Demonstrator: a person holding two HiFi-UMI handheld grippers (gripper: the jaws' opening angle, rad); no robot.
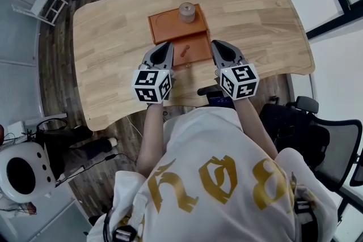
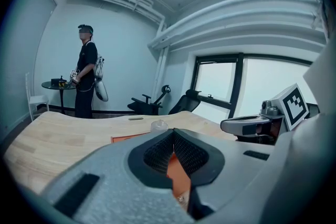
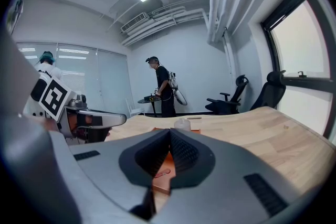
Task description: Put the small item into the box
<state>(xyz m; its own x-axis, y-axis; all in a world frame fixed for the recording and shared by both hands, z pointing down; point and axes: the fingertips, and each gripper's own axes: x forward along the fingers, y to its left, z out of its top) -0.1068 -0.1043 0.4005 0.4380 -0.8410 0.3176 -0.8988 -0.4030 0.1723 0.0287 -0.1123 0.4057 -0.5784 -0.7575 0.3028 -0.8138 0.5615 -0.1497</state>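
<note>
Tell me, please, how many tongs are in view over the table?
2. The left tongs are at the near left corner of the orange box, and the right tongs are at its near right corner. Both are shut and empty. None seem to be hidden.

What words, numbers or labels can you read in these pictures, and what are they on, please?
White shirt: large gold stylised characters across the back, seen upside down; not legible with certainty.
Left marker cube, right marker cube: black-and-white square patterns, no words.
Orange box: no lettering visible.
</note>
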